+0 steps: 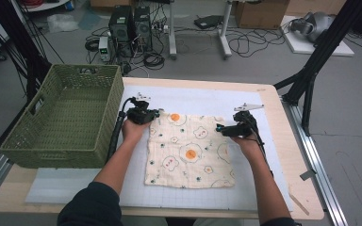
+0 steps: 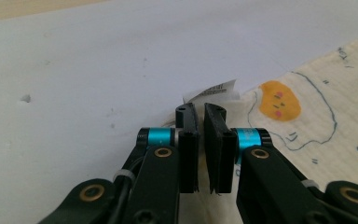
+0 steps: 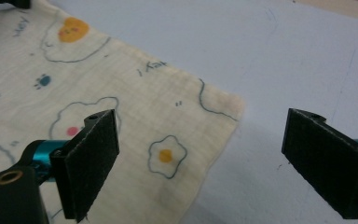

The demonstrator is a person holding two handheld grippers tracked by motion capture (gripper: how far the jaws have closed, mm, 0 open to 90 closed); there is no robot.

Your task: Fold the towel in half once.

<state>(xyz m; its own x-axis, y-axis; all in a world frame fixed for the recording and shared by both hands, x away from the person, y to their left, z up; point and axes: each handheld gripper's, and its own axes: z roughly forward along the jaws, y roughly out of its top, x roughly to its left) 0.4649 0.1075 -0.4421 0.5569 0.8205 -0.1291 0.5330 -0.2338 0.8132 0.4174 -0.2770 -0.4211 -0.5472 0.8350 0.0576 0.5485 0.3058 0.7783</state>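
A cream cloth [image 1: 188,150] printed with fried eggs lies flat on the white mat [image 1: 198,96]. My left gripper [image 1: 156,113] is at its far left corner. In the left gripper view the jaws [image 2: 200,112] are pressed together on that corner of the cloth [image 2: 317,116], beside a small white label [image 2: 214,90]. My right gripper [image 1: 219,128] is at the far right corner. In the right gripper view it [image 3: 200,116] stands wide open, low over the cloth [image 3: 121,93], with the corner lying between its jaws and touching neither.
A green woven basket [image 1: 66,141] stands on the table's left side, close to my left forearm. The wooden table edge [image 1: 283,141] runs along the right. Cables, computer cases and boxes lie on the floor beyond the table.
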